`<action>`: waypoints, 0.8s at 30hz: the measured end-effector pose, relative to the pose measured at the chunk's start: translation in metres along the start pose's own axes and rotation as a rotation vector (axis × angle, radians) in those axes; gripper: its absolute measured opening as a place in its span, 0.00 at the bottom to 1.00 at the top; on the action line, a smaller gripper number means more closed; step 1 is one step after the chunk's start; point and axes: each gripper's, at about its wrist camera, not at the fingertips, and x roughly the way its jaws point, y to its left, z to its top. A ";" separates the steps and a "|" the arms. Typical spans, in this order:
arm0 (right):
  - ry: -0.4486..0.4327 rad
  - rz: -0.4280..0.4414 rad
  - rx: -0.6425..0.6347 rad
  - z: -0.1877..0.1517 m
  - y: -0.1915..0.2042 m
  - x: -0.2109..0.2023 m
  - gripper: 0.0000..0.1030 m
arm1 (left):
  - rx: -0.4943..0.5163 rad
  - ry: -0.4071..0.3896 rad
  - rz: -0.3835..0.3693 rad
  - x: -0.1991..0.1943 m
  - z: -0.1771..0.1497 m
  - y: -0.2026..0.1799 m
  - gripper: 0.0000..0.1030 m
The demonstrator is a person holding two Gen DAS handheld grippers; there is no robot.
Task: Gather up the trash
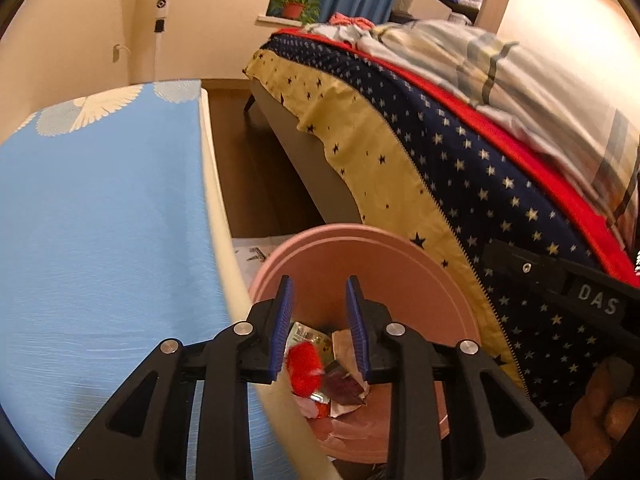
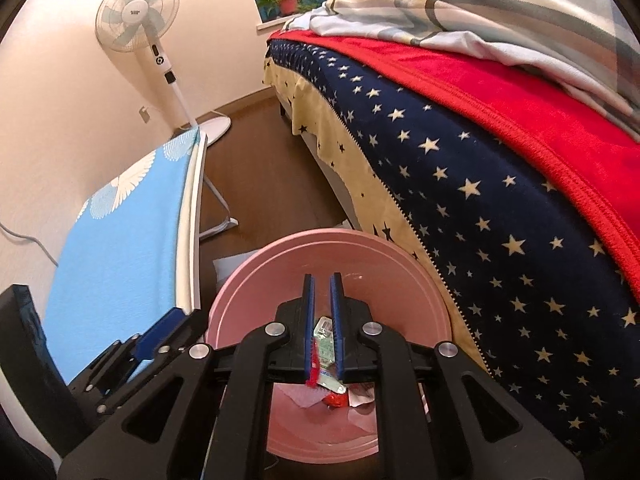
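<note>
The right gripper (image 2: 322,284) has its fingers nearly closed, with only a narrow gap; low in that gap sits a green-and-white wrapper (image 2: 325,344) with a red shred (image 2: 313,364) at its 7 o'clock; it seems pinched there, but the view is poor and the wrapper may only lie behind the fingers, so I cannot tell for sure. The left gripper (image 1: 320,294) stands about half open and holds nothing; between its fingers one sees down into the bin.

Both grippers hang over the pink bin (image 2: 256,276), which stands on the floor between the table (image 1: 100,220) at 9 o'clock and the bed (image 1: 460,184) at 3 o'clock. In the bin there already lie a red fluffy piece (image 1: 304,364), a foil packet (image 1: 308,334) and crumpled paper (image 1: 344,344).

I judge the task well along: several pieces are collected; the part of the blue table top that shows has no trash on it. What is left, probably, is to let the wrapper fall in the bin, if it is really held; some small dark scraps (image 1: 256,254) on the floor at the bin's 10 o'clock may also want picking up.
</note>
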 end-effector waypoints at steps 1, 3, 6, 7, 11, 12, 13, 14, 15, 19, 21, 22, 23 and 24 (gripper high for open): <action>-0.010 0.004 0.004 0.001 0.000 -0.003 0.18 | -0.002 -0.012 0.001 -0.006 0.002 0.002 0.27; -0.041 0.011 0.003 0.003 0.004 -0.011 0.31 | -0.011 -0.036 0.004 -0.019 0.007 0.008 0.27; -0.087 0.041 -0.027 0.005 0.015 -0.026 0.45 | -0.025 -0.075 0.012 -0.040 0.013 0.016 0.39; -0.098 0.047 -0.037 0.005 0.018 -0.031 0.52 | -0.029 -0.094 0.021 -0.052 0.015 0.019 0.43; -0.149 0.082 -0.076 0.002 0.034 -0.055 0.71 | -0.040 -0.156 0.055 -0.091 0.024 0.027 0.59; -0.160 0.087 -0.088 0.000 0.038 -0.061 0.78 | -0.039 -0.173 0.066 -0.101 0.026 0.029 0.61; -0.172 0.092 -0.100 -0.002 0.043 -0.068 0.85 | -0.037 -0.191 0.082 -0.114 0.027 0.031 0.65; -0.181 0.097 -0.108 -0.004 0.046 -0.073 0.87 | -0.037 -0.208 0.100 -0.128 0.029 0.033 0.72; -0.191 0.107 -0.122 -0.007 0.051 -0.079 0.89 | -0.038 -0.223 0.115 -0.140 0.030 0.035 0.75; -0.211 0.127 -0.170 -0.020 0.066 -0.097 0.95 | -0.050 -0.269 0.189 -0.182 0.024 0.043 0.85; -0.206 0.135 -0.199 -0.030 0.077 -0.102 0.95 | -0.062 -0.267 0.234 -0.199 0.013 0.049 0.88; -0.205 0.150 -0.218 -0.036 0.084 -0.105 0.95 | -0.066 -0.266 0.256 -0.204 0.007 0.052 0.91; -0.205 0.162 -0.238 -0.043 0.089 -0.107 0.95 | -0.072 -0.265 0.285 -0.209 0.001 0.055 0.92; -0.207 0.165 -0.255 -0.049 0.093 -0.110 0.95 | -0.077 -0.262 0.309 -0.213 -0.006 0.058 0.92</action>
